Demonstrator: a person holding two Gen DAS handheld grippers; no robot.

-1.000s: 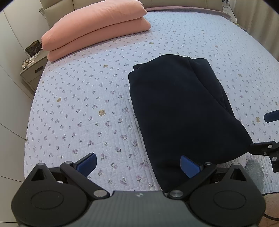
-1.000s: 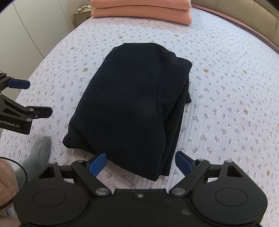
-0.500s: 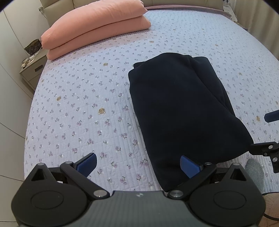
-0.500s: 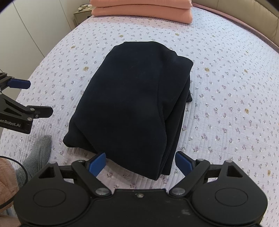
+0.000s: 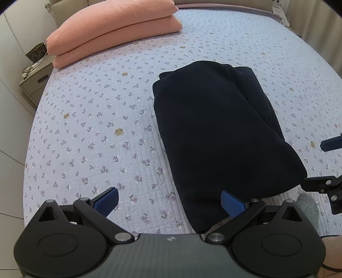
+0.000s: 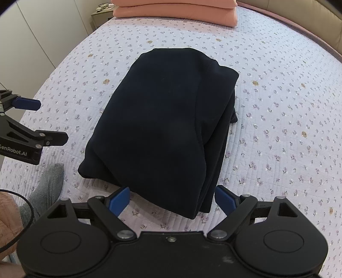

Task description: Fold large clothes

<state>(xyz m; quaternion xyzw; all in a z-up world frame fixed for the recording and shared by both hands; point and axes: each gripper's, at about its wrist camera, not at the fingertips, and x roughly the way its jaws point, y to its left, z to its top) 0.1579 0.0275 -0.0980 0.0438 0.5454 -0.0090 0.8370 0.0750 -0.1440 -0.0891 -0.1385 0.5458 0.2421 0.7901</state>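
A dark navy garment lies folded into a thick rectangular bundle on the floral bedspread. My left gripper is open above the bed's near edge, its right pad over the bundle's near left corner, holding nothing. My right gripper is open too, its blue pads on either side of the bundle's near end without gripping it. Each gripper shows at the edge of the other's view: the right one, the left one.
Two stacked pink pillows lie at the head of the bed. A nightstand with small items stands beside it. A person's grey-socked foot rests at the bed's near edge. A beige headboard curves behind.
Both grippers have stayed open and drifted back slightly; the folded bundle has not moved.
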